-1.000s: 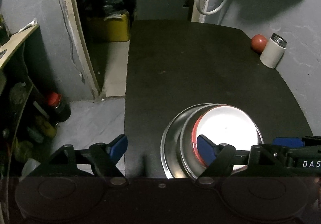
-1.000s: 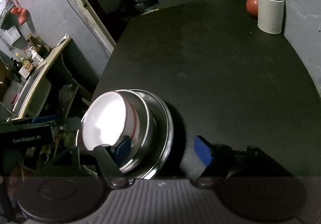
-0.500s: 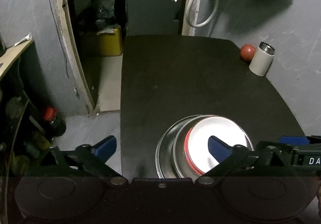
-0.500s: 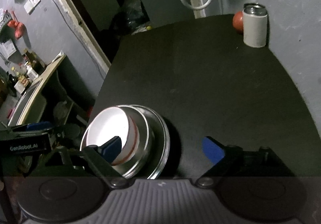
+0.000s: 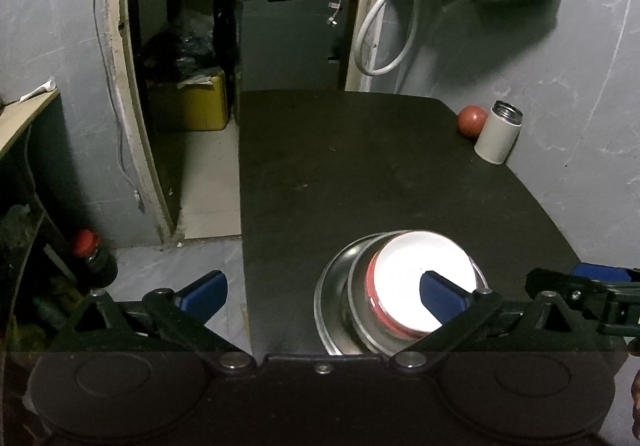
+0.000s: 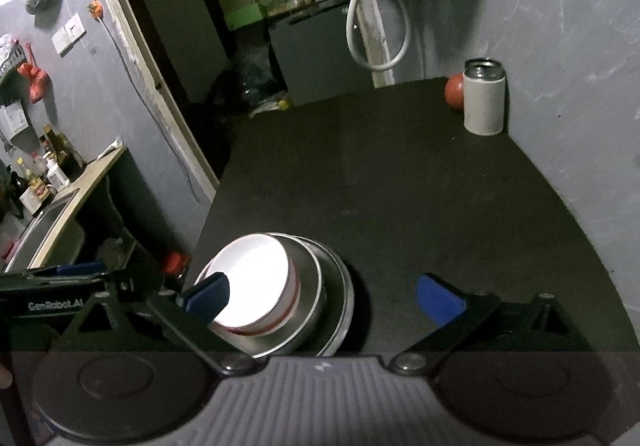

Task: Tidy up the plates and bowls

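A white bowl with a red band (image 5: 416, 278) (image 6: 252, 278) sits nested in a steel bowl (image 5: 358, 310) (image 6: 310, 306), which rests on a steel plate (image 5: 326, 302) (image 6: 344, 298) at the near edge of the black table (image 5: 360, 166) (image 6: 400, 186). My left gripper (image 5: 322, 292) is open and raised above the stack's left side, its right fingertip over the white bowl. My right gripper (image 6: 322, 296) is open too, raised over the stack's right side, holding nothing. Each gripper shows at the edge of the other's view.
A white canister (image 5: 498, 136) (image 6: 483, 98) and a red ball (image 5: 472, 120) (image 6: 454, 92) stand at the table's far right corner by the grey wall. A doorway, a yellow box (image 5: 196, 106) and a red-capped bottle (image 5: 90, 254) lie left of the table.
Both grippers have risen and pulled back from the stack, so it looks smaller and lower in both views. The stack itself has stayed in place.
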`<action>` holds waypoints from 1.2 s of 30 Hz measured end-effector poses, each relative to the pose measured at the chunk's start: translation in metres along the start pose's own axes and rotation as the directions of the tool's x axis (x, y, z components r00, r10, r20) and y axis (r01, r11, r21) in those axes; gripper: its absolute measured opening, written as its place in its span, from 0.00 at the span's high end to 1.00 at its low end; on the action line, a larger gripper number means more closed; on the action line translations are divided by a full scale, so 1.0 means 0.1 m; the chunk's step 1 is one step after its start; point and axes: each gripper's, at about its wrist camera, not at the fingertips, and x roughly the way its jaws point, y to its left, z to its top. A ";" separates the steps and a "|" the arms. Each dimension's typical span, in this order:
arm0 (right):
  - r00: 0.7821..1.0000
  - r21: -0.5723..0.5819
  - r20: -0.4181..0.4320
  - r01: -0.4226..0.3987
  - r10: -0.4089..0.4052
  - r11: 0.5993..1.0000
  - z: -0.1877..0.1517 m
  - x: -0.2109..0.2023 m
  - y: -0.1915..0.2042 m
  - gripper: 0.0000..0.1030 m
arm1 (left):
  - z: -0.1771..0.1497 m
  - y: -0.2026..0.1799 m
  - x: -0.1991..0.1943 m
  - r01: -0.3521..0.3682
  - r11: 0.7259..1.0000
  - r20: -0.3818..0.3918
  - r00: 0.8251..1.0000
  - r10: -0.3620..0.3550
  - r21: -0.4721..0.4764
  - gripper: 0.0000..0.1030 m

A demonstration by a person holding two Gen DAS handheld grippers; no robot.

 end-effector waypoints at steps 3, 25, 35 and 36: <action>1.000 0.003 0.017 0.012 -0.012 1.000 -0.08 -0.10 0.07 0.01 | -0.06 0.03 -0.09 0.009 1.000 0.007 1.000 -0.009 0.006 0.01; 0.990 0.010 0.120 0.074 -0.074 0.997 -0.72 -0.84 0.40 0.00 | -0.71 0.12 -0.82 0.031 0.999 0.102 0.994 -0.034 0.036 0.01; 0.987 0.013 0.115 0.111 -0.111 0.994 -0.95 -1.03 0.37 0.00 | -0.96 0.13 -0.96 0.053 0.998 0.121 0.991 -0.055 0.018 0.01; 0.987 0.013 0.116 0.114 -0.115 0.993 -0.97 -1.05 0.36 0.00 | -0.98 0.13 -0.97 0.055 0.998 0.121 0.991 -0.057 0.018 0.01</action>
